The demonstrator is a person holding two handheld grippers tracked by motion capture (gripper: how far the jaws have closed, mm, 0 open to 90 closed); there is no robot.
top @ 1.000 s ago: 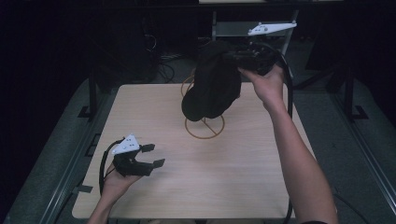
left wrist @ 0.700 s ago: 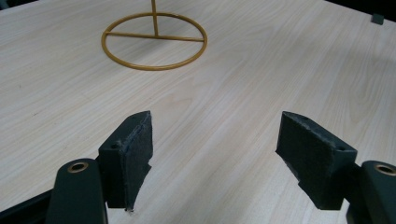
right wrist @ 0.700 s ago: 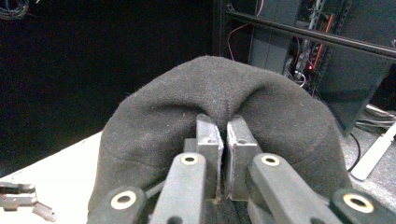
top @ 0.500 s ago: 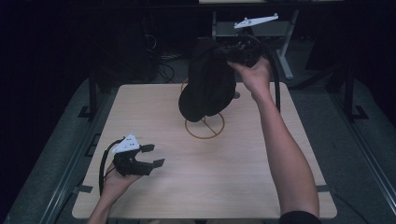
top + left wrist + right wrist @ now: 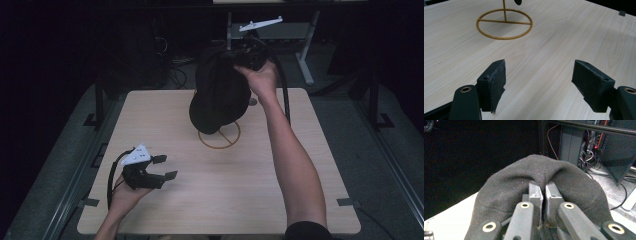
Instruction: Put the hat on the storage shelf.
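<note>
Taking the gold wire stand (image 5: 219, 136) as the landmark: to its left and nearer the person, the left gripper (image 5: 162, 167) rests low over the pale wooden table (image 5: 300, 165), held in the left hand (image 5: 125, 192); in the left gripper view its two padded jaws stand wide apart with bare wood between them, holding and touching nothing, and the stand's ring base (image 5: 504, 23) lies well ahead of them. Directly above the stand's ring hangs the black knit beanie (image 5: 220, 92), lifted off the table and drooping so that its lower edge covers the upright post. Just to the right of and above the stand, the right hand (image 5: 260, 80) carries the right gripper (image 5: 543, 192), whose jaws are pressed almost together on a pinched fold of the beanie's (image 5: 541, 172) fabric. The step in hand looks like setting the beanie on the stand or drawing it off; which of the two cannot be told from here. Either way it would go best if the pinch stays firm on the fold, the hat is moved straight along the post rather than sideways so the light stand does not tip, and the free left gripper is ready to steady the ring base if it starts to slide.
</note>
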